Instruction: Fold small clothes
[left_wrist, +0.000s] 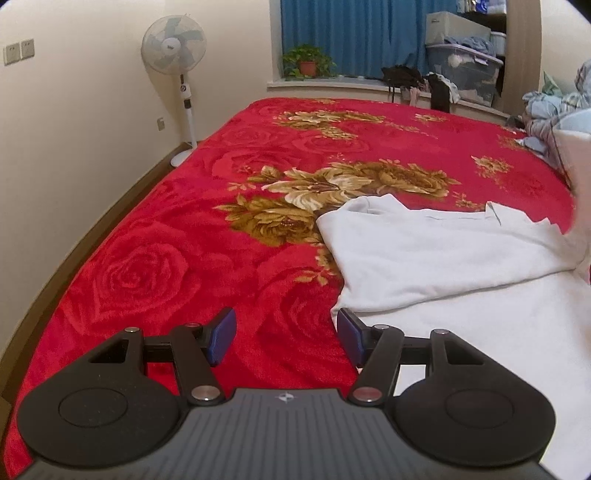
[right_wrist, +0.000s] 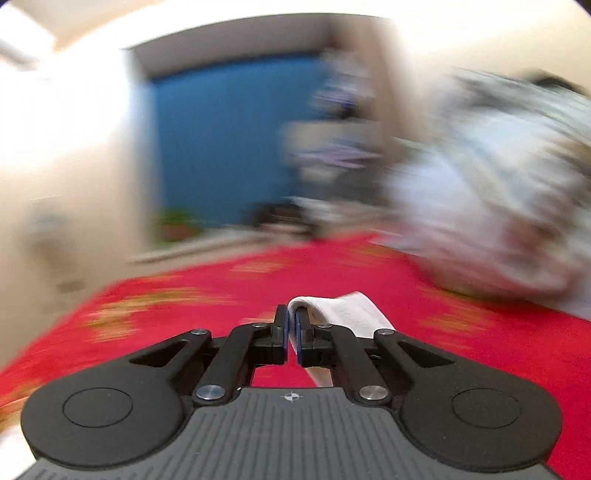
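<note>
Bed covered by a red blanket (left_wrist: 177, 229) with gold flower print. A white garment (left_wrist: 443, 254) lies on its right half, partly folded – one layer doubled over another, a crease running across toward the right edge.

Left gripper (left_wrist: 286, 334): jaws well apart, blue pads (left_wrist: 223, 332) with nothing between them. It hangs just above the blanket at the garment's left border; the right pad sits over the white edge, the left over bare red. Whether either pad touches the cloth, cannot tell.

Right gripper (right_wrist: 292, 328): jaws closed tight on an edge of the white garment (right_wrist: 343, 314) – a band of cloth loops out from between the pads and trails off to the right and under the finger. The background in this view is heavily smeared.

Beyond the bed: a standing fan (left_wrist: 175, 48) against the wall, a potted plant (left_wrist: 308, 61) on the sill before a blue curtain (left_wrist: 351, 37), a rumpled heap of pale bedding (left_wrist: 554, 107) at far right.
</note>
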